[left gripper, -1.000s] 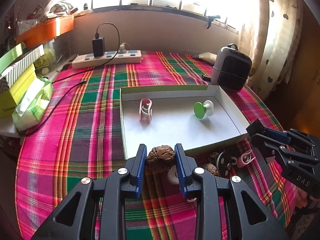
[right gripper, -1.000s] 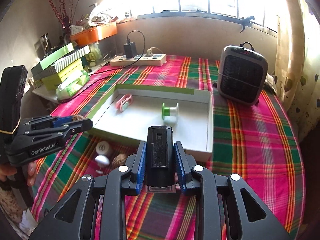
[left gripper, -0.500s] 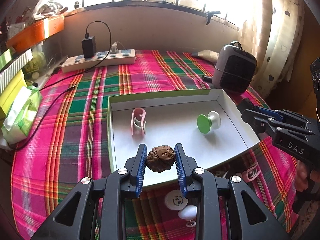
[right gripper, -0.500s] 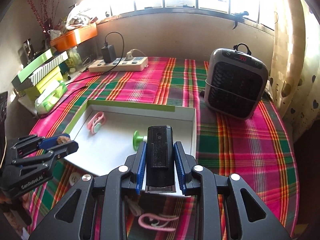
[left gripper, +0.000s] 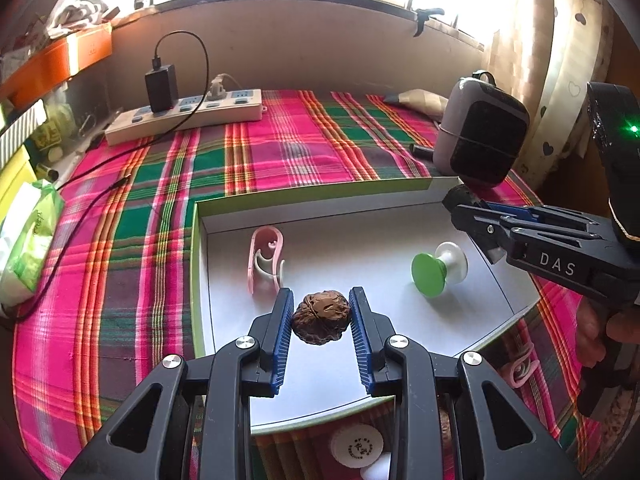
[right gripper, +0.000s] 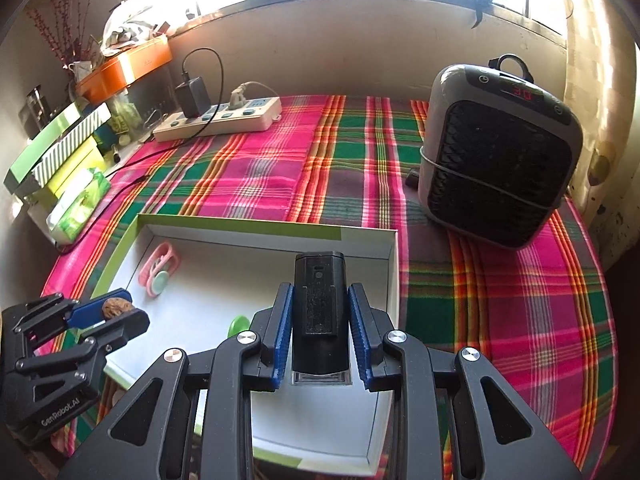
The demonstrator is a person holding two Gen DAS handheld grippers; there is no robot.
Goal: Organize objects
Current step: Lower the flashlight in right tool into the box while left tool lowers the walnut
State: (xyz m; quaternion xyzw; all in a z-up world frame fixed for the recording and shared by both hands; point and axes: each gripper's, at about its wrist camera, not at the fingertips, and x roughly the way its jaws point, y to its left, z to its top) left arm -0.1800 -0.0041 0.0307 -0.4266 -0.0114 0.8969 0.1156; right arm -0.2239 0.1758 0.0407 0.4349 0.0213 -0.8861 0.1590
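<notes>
My left gripper [left gripper: 321, 322] is shut on a brown walnut [left gripper: 321, 317] and hangs over the near part of the white tray [left gripper: 320, 196]. My right gripper [right gripper: 318, 330] is shut on a black rectangular block [right gripper: 319, 304], above the tray's right half [right gripper: 394, 256]. Inside the tray lie a pink clip [left gripper: 266, 258] and a green-and-white spool [left gripper: 436, 270]. In the right wrist view the left gripper [right gripper: 106, 312] shows at the lower left with the walnut [right gripper: 116, 306] between its blue pads. In the left wrist view the right gripper [left gripper: 476, 216] comes in from the right edge.
A grey heater [right gripper: 500, 152] stands right of the tray. A white power strip [left gripper: 184, 114] with a black charger lies at the back. Boxes and a green tissue pack [left gripper: 28, 236] line the left. A white round cap [left gripper: 356, 446] and a pink clip [left gripper: 520, 368] lie on the plaid cloth before the tray.
Both grippers moved forward from in front of the tray to above its floor, each keeping its object. The loose items on the cloth slid toward the bottom of the views.
</notes>
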